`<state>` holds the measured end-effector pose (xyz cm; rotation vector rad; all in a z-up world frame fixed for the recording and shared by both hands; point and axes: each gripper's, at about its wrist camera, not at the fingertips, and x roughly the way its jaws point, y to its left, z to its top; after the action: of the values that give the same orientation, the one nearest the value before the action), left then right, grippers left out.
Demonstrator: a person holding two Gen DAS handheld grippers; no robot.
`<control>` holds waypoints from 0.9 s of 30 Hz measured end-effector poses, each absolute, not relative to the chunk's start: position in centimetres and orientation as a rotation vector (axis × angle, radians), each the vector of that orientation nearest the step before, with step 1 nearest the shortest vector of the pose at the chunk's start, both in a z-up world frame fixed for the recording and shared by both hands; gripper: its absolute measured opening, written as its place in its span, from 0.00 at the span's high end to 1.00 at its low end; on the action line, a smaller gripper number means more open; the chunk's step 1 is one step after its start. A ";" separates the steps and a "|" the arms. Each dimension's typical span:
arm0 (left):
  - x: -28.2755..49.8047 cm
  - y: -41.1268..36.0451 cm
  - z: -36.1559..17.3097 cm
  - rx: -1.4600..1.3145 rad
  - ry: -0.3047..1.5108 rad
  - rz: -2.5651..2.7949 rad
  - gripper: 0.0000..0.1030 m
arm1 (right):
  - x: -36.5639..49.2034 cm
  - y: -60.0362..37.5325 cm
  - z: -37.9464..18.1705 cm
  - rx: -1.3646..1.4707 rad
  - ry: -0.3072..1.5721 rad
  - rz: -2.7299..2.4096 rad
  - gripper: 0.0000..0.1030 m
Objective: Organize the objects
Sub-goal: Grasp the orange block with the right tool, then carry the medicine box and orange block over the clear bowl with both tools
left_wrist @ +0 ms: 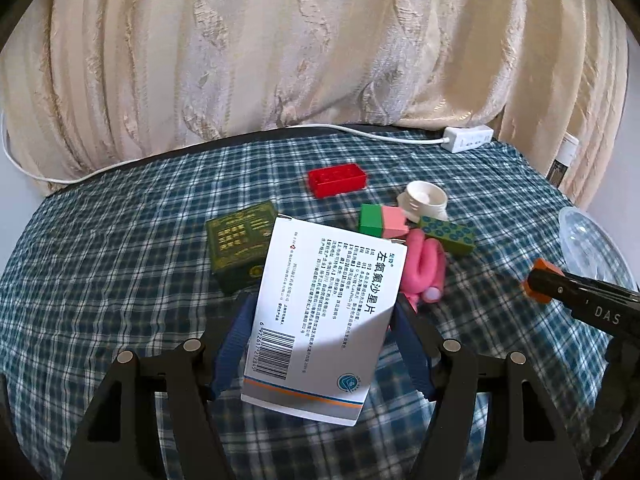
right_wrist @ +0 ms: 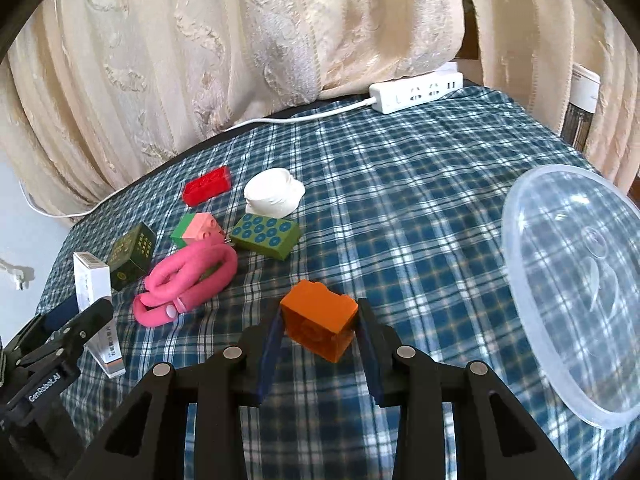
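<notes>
Left claw: our left gripper (left_wrist: 324,316) squeezes a white cardboard medicine box (left_wrist: 320,320) with black writing and a bar code. The blue pads press on both long sides of the box, and the box is up off the cloth.
Right claw: our right gripper (right_wrist: 320,328) is pinched tight on an orange plastic building block (right_wrist: 318,324). The block is up off the cloth too.
Table: we see a blue and white checked cloth (right_wrist: 400,200) over the whole top.
Pile: the other toys lie close together near the middle of the cloth.
Pink thing: a pink foam roller bent in loops (right_wrist: 188,276) lies just beside the dark green square box with gold print (right_wrist: 130,256).
Blocks: a red plastic block (right_wrist: 207,190) lies at the far side of the pile. A small block that is half green and half pink (right_wrist: 196,230) sits next to a green block with blue round dots (right_wrist: 266,236).
White thing: a white plastic cap-shaped piece (right_wrist: 274,198) lies behind the dotted block.
Bowl: a big clear plastic bowl (right_wrist: 576,292) sits at the right edge of the cloth, well apart from the pile.
Back: a white power strip with a white cord (right_wrist: 416,92) lies at the far edge, in front of a cream curtain (right_wrist: 240,40).
</notes>
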<state>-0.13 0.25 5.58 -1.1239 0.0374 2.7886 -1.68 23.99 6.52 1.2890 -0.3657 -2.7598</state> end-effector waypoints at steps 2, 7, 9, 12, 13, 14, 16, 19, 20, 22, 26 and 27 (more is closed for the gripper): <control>0.0 0.8 5.7 -1.123 0.047 2.784 0.33 | -1.3 24.4 6.7 1.279 -0.375 -2.764 0.63; 0.2 2.4 6.0 -1.118 0.086 2.776 0.33 | -0.4 25.5 7.2 1.252 -0.403 -2.775 0.63; 0.3 3.0 6.2 -1.110 0.105 2.778 0.33 | -0.1 26.0 7.5 1.238 -0.413 -2.781 0.63; 0.5 4.0 6.5 -1.094 0.137 2.780 0.33 | 0.3 26.7 7.8 1.223 -0.428 -2.786 0.63; 0.6 4.5 6.6 -1.090 0.148 2.776 0.33 | 0.5 27.0 7.9 1.216 -0.434 -2.789 0.63; 0.6 4.8 6.7 -1.088 0.155 2.773 0.33 | 0.7 27.3 8.0 1.208 -0.441 -2.792 0.63; 0.7 5.7 6.8 -1.084 0.174 2.768 0.33 | 1.0 27.7 8.2 1.199 -0.451 -2.796 0.63; 0.9 6.7 6.9 -1.079 0.199 2.759 0.33 | 1.5 28.5 8.4 1.180 -0.468 -2.802 0.63; 1.0 7.2 7.0 -1.075 0.208 2.756 0.33 | 1.7 28.8 8.5 1.174 -0.473 -2.805 0.63; 1.1 8.1 7.2 -1.066 0.228 2.748 0.33 | 2.1 29.4 8.7 1.158 -0.483 -2.813 0.63; 1.4 9.9 7.6 -1.047 0.258 2.729 0.33 | 3.0 30.9 9.1 1.128 -0.501 -2.843 0.63; 1.4 10.3 7.6 -1.043 0.265 2.725 0.33 | 3.2 31.3 9.2 1.122 -0.505 -2.853 0.63</control>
<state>1.45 10.27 7.64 -1.0432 0.2646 2.7252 3.19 31.29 9.21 1.1223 -0.5052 -2.8529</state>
